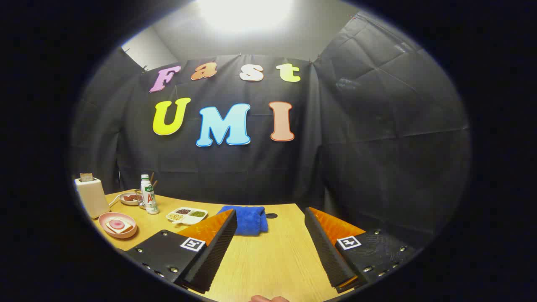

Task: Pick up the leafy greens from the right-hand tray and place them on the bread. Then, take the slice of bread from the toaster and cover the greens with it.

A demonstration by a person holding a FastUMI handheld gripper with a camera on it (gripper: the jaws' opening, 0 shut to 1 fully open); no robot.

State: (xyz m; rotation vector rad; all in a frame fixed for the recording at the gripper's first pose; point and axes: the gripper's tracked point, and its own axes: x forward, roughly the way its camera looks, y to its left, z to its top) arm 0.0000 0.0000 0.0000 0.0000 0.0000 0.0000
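My gripper [270, 243] hangs open above the wooden table [268, 260], its two ribbed black fingers [214, 251] wide apart with nothing between them. Far off to the left of the left finger stands a cream toaster [92, 196] with a slice of bread [86, 177] poking out of its top. In front of the toaster sits a pink plate [107, 219] holding a bread slice [119, 227] with a pink round slice on it. A white divided tray [187, 216] beyond the left finger holds dark, pale and green fillings; the green portion [198, 214] is in its right-hand compartment.
A folded blue cloth [248, 219] lies just beyond the fingers, a small dark hole [271, 215] in the tabletop beside it. A white bottle [148, 195] and a small dish of dark pieces [129, 198] stand behind the tray. A fingertip [268, 298] shows at the near edge.
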